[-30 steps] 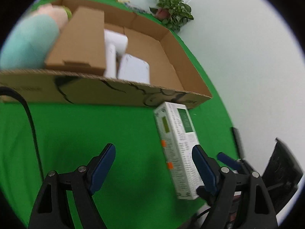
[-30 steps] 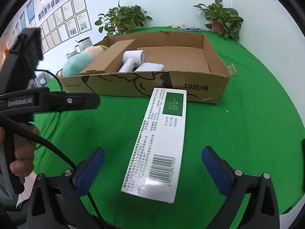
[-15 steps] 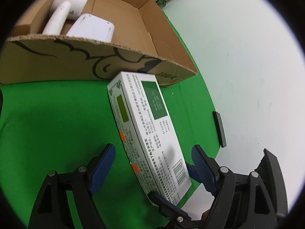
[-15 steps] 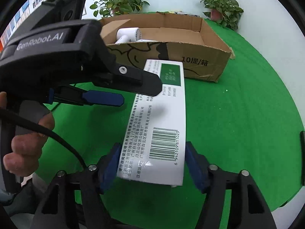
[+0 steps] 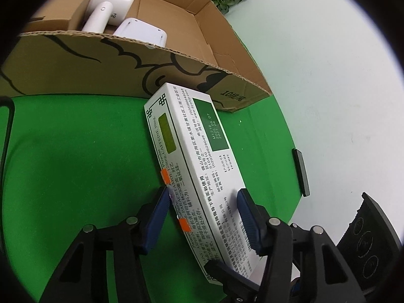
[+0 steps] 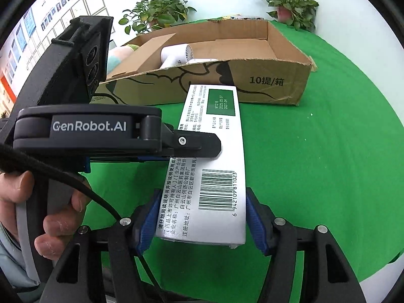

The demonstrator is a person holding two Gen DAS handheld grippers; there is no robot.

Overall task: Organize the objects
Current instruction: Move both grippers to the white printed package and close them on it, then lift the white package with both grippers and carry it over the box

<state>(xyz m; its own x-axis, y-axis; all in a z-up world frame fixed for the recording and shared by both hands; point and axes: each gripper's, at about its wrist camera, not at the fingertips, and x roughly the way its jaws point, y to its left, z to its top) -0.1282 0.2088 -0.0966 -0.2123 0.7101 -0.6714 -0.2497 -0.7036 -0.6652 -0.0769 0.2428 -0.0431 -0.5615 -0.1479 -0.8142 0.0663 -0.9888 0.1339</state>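
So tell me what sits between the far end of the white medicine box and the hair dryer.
Only the cardboard box's near wall: the white medicine box ends at it, and the hair dryer lies inside. The right wrist view shows it.

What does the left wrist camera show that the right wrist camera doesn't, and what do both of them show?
Only the left wrist view shows the box's narrow side with its orange tabs and a dark bar at the table edge. Only the right wrist view shows the person's hand, the barcode and the wall of framed papers. Both show the white medicine box, pinched by the left gripper and the right gripper, and the cardboard box holding a hair dryer.
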